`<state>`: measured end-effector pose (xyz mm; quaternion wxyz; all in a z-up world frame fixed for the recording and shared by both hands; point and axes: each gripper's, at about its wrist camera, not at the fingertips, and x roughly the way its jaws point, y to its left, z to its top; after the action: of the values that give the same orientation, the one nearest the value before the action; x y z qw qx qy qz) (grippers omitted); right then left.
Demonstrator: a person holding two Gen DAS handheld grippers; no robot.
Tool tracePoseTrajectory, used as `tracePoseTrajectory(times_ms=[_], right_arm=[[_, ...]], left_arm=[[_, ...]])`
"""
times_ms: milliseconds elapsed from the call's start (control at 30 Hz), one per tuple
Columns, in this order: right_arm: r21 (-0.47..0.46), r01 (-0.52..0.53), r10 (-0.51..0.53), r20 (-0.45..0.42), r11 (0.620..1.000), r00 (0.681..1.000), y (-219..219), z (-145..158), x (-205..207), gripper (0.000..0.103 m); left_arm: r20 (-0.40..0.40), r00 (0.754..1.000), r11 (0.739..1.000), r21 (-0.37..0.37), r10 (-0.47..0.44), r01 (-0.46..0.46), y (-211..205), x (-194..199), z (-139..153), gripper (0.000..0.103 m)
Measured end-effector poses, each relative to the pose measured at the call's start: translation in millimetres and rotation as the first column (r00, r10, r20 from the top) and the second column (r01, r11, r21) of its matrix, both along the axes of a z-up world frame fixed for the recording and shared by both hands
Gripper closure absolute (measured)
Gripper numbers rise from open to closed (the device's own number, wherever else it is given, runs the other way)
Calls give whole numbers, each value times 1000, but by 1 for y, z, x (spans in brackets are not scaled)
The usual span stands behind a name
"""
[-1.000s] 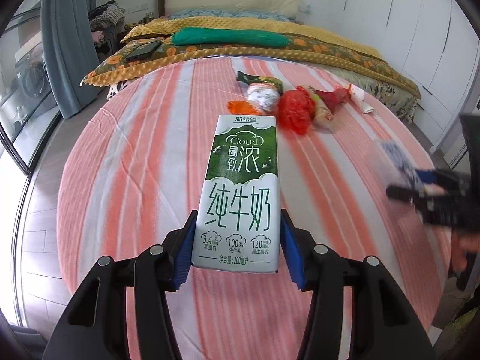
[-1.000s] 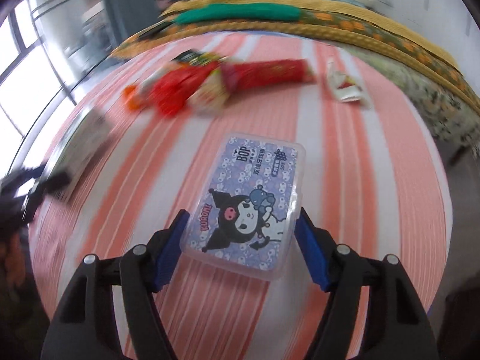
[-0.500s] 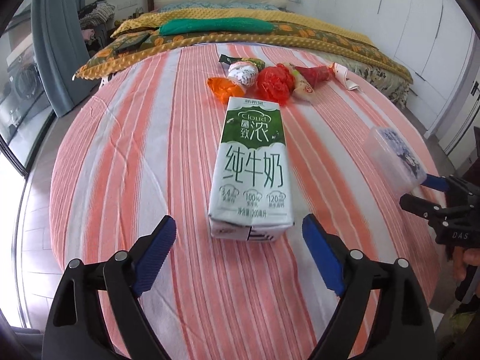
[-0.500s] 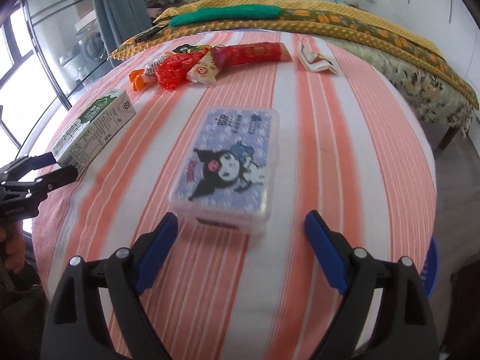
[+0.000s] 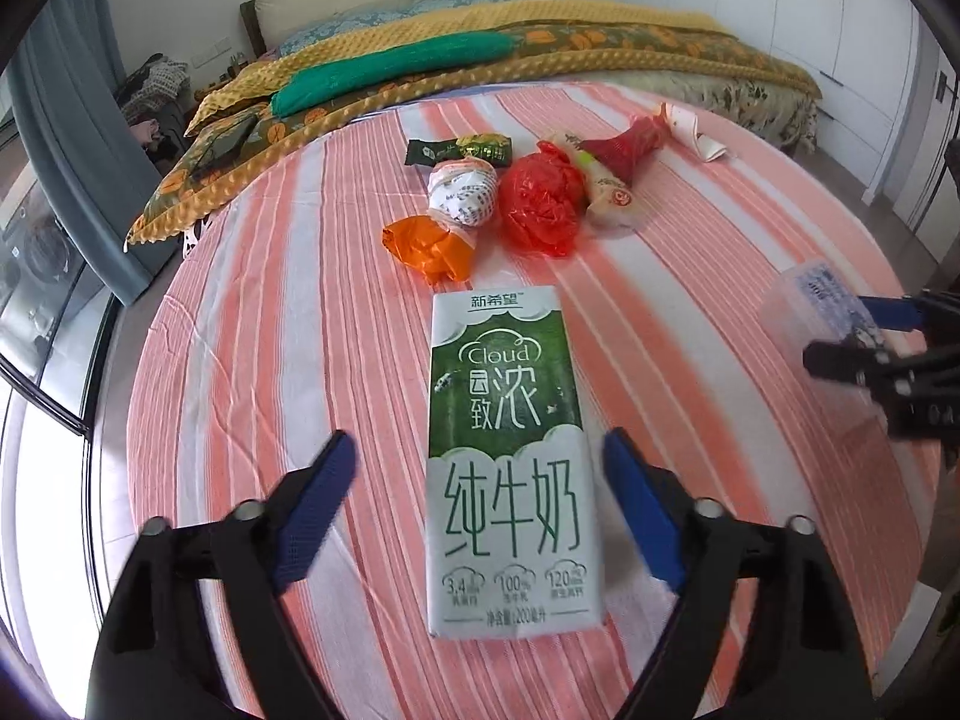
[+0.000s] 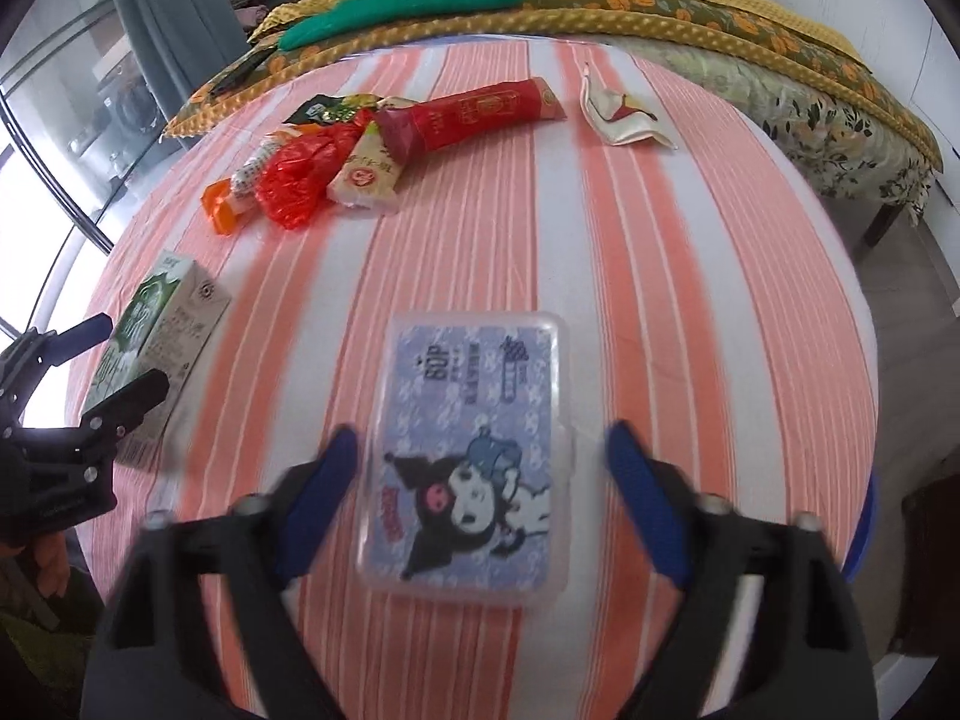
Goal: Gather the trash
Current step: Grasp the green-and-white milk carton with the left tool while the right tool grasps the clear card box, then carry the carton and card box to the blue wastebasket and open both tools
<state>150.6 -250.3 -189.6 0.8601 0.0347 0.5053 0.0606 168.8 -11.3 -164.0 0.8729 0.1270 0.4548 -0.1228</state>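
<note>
A green-and-white milk carton (image 5: 510, 462) lies flat on the striped tablecloth (image 5: 270, 360) between the jaws of my left gripper (image 5: 477, 456). The jaws are closing, with a gap left on each side of the carton. In the right wrist view a clear plastic box with a cartoon label (image 6: 474, 456) lies between the jaws of my right gripper (image 6: 480, 447). These jaws are closing too, and the pads do not press on the box. Each gripper shows at the edge of the other view: the right gripper (image 5: 852, 330) and the left gripper (image 6: 114, 354).
Farther back on the table lie an orange wrapper (image 5: 429, 246), a crumpled red bag (image 5: 540, 204), a white wrapped ball (image 5: 465, 192), a dark green packet (image 5: 459, 151), a long red wrapper (image 6: 474, 114) and a white wrapper (image 6: 624, 114). A bed (image 5: 540, 42) stands behind the table.
A second ago both grippers were shut on the carton and the box. Both let go, opened wide and drew back. Now they have moved forward again with the jaws narrower around the two items.
</note>
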Motion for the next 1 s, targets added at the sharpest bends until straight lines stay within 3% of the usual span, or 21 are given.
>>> tracePoseTrajectory(times_ms=[33, 67, 300, 500, 733, 1000], right_arm=[[3, 4, -4, -4, 1000, 1000, -1, 0, 1, 41], [5, 4, -4, -1, 1000, 1000, -2, 2, 0, 41], [49, -28, 25, 62, 998, 998, -13, 20, -25, 41], [126, -29, 17, 97, 992, 995, -37, 26, -43, 41], [239, 61, -94, 129, 969, 987, -107, 36, -74, 41], [191, 282, -314, 162, 940, 936, -235, 43, -107, 41]], left_arm=[[-8, 1000, 1000, -4, -4, 4, 0, 1, -1, 39], [-14, 1000, 1000, -14, -7, 7, 1, 1, -1, 53], [4, 1000, 991, -135, -6, 7, 7, -14, 10, 54], [2, 998, 974, -221, -60, 59, -16, -29, 26, 54], [9, 975, 937, -272, -224, 218, -92, -51, 43, 54], [9, 898, 853, -309, -440, 421, -226, -69, 54, 54]])
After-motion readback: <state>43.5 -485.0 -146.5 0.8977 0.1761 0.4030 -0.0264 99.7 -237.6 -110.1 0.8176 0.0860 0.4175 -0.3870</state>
